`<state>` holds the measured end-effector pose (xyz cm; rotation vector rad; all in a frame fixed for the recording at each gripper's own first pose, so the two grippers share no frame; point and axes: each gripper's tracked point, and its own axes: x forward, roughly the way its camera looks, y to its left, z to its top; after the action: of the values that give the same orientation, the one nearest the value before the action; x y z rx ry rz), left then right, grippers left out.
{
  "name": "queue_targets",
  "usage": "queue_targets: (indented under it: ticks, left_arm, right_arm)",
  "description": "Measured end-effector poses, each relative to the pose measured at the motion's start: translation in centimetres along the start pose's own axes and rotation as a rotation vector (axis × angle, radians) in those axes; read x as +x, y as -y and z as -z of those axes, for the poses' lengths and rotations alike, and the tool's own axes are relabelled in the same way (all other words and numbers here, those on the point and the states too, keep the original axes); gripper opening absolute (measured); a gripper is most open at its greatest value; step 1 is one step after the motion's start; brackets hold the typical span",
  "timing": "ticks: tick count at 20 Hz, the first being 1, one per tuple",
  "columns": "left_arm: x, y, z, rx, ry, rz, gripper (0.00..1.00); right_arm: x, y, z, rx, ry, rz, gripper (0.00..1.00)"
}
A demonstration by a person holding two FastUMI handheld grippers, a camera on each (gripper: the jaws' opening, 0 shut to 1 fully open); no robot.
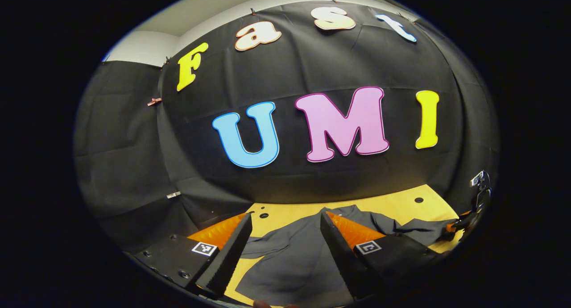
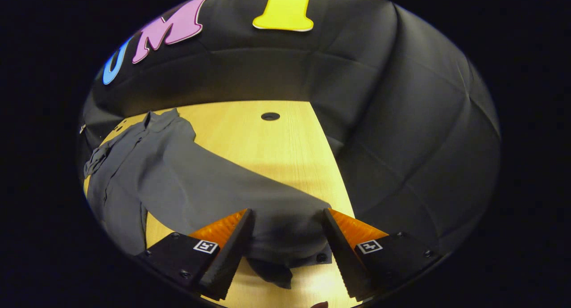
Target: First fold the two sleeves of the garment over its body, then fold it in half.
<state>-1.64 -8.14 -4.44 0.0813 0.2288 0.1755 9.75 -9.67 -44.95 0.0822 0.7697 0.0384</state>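
My left hand-held gripper [image 1: 285, 241] hung spread and empty above the grey garment [image 1: 294, 259], which lay flat on the wooden worktop [image 1: 401, 203] with both sleeves out to the sides and nothing folded, by my judgement. My right hand-held gripper [image 2: 287, 241], likewise spread, stood over the cuff of the right sleeve [image 2: 250, 196], fingers either side and not pinching it. The hem fell outside both views, and the far hand-held gripper at the left gripper view's edge was too small to read.

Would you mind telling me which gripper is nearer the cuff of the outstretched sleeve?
Right. The right gripper hovers open straddling the sleeve cuff; the left gripper hovers open over the shirt's body.
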Motion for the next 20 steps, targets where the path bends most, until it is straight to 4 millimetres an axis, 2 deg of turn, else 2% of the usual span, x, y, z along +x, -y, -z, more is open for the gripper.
queue_targets:
  ticks: [3, 5, 6, 8, 10, 11, 14, 17, 18, 20]
  left_arm:
    - [-0.4, -0.6, 0.2, 0.005, -0.009, -0.015, 0.97]
    - [-0.6, -1.0, 0.0, -0.009, -0.002, -0.013, 0.97]
    - [-0.6, -1.3, 0.0, -0.016, -0.002, -0.014, 0.97]
    - [-0.5, -2.2, 0.4, -0.028, -0.003, -0.013, 0.97]
    - [-0.1, -3.3, 1.0, -0.04, 0.001, -0.009, 0.97]
    - [0.2, -4.0, 1.5, -0.049, 0.003, -0.002, 0.97]
    - [1.5, -6.9, 2.2, -0.064, 0.019, 0.02, 0.97]
    - [3.4, -10.0, 3.4, -0.099, 0.03, 0.065, 0.97]
    - [4.2, -11.3, 3.9, -0.114, 0.035, 0.09, 0.97]
    - [5.7, -12.9, 4.6, -0.121, 0.048, 0.137, 0.97]
  right_arm:
    - [0.9, 0.2, 0.9, 0.008, -0.022, 0.0, 0.96]
    - [1.2, -0.3, 1.8, -0.026, -0.042, -0.008, 0.96]
    - [1.4, -0.7, 1.6, 0.001, -0.044, -0.029, 0.97]
    - [1.9, -1.6, 2.0, 0.035, -0.071, -0.064, 0.71]
    - [2.2, -1.4, 1.7, 0.09, -0.099, -0.046, 0.08]
    - [1.7, -1.7, 1.5, 0.139, -0.106, -0.051, 0.07]
    - [-0.7, -2.4, -0.8, 0.222, -0.04, -0.034, 0.07]
    - [-5.3, -3.6, -3.8, 0.223, 0.058, -0.001, 0.07]
    - [-7.6, -4.4, -5.1, 0.224, 0.099, 0.017, 0.07]
    - [-10.7, -5.8, -7.3, 0.223, 0.161, 0.045, 0.07]
